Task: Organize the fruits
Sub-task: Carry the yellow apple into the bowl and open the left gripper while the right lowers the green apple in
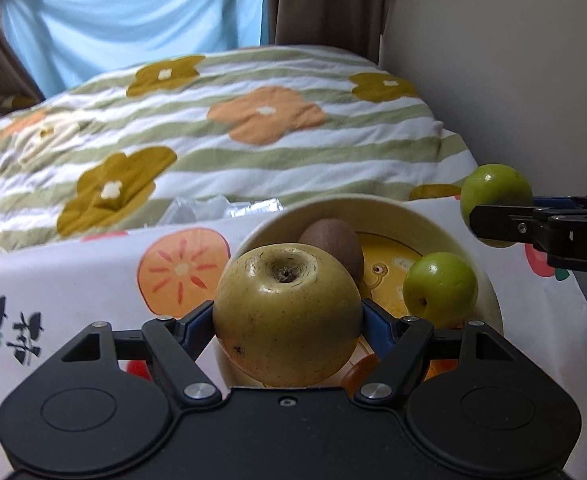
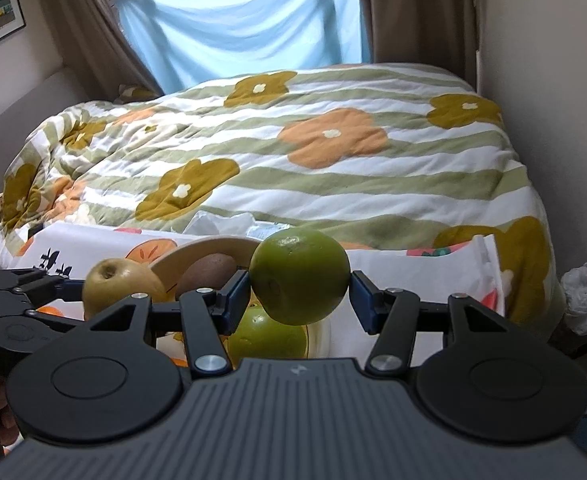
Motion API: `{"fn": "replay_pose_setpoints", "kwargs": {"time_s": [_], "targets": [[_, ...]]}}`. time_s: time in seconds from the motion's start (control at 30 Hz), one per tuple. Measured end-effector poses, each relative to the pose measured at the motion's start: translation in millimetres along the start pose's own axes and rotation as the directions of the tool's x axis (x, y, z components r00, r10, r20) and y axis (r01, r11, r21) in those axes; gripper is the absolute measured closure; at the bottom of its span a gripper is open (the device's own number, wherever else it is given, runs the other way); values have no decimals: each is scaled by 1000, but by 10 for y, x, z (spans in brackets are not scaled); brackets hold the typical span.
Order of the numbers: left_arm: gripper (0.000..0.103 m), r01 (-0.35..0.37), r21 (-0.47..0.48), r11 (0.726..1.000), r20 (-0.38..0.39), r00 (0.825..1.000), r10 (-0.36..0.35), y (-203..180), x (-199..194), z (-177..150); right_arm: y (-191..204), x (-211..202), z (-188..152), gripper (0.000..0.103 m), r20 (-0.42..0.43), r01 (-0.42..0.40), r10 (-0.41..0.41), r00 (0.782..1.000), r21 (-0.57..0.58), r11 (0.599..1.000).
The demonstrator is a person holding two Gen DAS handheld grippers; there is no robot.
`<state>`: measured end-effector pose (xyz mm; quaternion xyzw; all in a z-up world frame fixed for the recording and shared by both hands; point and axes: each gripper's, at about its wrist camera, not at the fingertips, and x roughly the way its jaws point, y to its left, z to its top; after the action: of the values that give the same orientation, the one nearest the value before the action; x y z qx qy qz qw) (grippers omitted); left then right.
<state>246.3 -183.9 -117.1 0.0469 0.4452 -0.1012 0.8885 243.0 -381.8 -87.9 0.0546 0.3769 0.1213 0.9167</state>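
Yellow apple (image 1: 287, 314) is clamped in your left gripper (image 1: 287, 320) jaws, over the bowl (image 1: 445, 216) near rim; right gripper (image 2: 299, 292) jaws clamp a green fruit (image 2: 299, 282) above the bowl's right side. Left is nearer.

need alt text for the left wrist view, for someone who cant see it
The left gripper clamps a yellow-green apple above a cream bowl holding a kiwi and a small green fruit. At right, the right gripper holds another green fruit; a flowered quilt lies behind.
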Motion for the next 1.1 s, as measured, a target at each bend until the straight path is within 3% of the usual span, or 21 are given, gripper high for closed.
{"fn": "replay_pose_setpoints", "kwargs": {"time_s": [0.17,0.2,0.27,0.3,0.6,1.1], "targets": [[22,-6,-27,1000,-22,1000,6,-17,45,-4,-3,89,19,34,-13,-15,15,1000,-6,1000],[19,-4,-23,1000,0,1000,4,-18,7,0,0,101,25,34,-15,-18,18,1000,-9,1000],[3,-3,-15,1000,39,999,3,-15,-82,47,7,115,42,34,-18,-24,24,1000,-12,1000],[2,-9,-10,1000,59,998,10,-11,-134,73,10,126,53,34,-19,-27,27,999,-15,1000],[2,-38,-34,999,83,996,40,150,-341,100,119,293,156,34,-46,-63,61,997,-49,997],[2,-61,-63,996,65,996,65,288,-331,-59,238,601,94,33,-83,-93,85,993,-101,990]]}}
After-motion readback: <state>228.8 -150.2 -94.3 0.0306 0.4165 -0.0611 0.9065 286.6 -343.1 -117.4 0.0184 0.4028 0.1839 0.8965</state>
